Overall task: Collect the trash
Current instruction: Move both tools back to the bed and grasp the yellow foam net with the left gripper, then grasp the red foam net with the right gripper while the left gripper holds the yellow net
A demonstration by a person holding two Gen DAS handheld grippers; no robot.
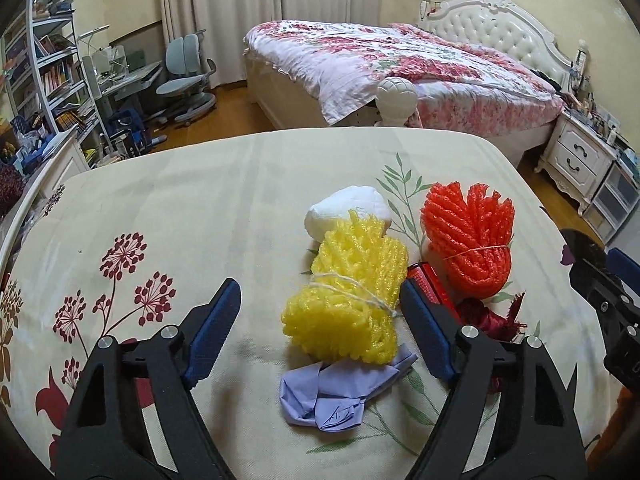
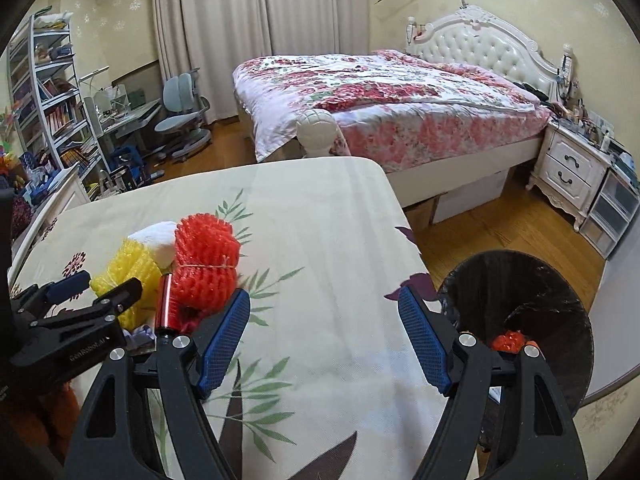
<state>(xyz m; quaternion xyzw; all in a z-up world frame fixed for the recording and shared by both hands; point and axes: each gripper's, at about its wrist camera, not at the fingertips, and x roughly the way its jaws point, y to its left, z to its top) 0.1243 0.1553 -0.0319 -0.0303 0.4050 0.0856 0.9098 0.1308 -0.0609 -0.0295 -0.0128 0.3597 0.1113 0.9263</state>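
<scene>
On the floral tablecloth (image 1: 180, 200) lies a pile of trash: a yellow foam net (image 1: 344, 304) tied with string, a white wad (image 1: 348, 210) behind it, an orange-red foam net (image 1: 468, 240), a shiny red tube (image 1: 430, 284), a dark red wrapper (image 1: 492, 316) and a crumpled lilac paper (image 1: 332, 392). My left gripper (image 1: 320, 320) is open, and the yellow net lies between its fingers, close to the right one, with no pad pressing on it. My right gripper (image 2: 324, 336) is open over bare cloth with nothing between its fingers, to the right of the pile.
A black-lined bin (image 2: 540, 280) stands on the floor off the table's right edge, with an orange-red scrap (image 2: 508, 340) inside. Beyond the table are a bed (image 2: 380, 92), a white nightstand (image 2: 568, 168), a desk chair (image 2: 182, 120) and bookshelves (image 2: 48, 92).
</scene>
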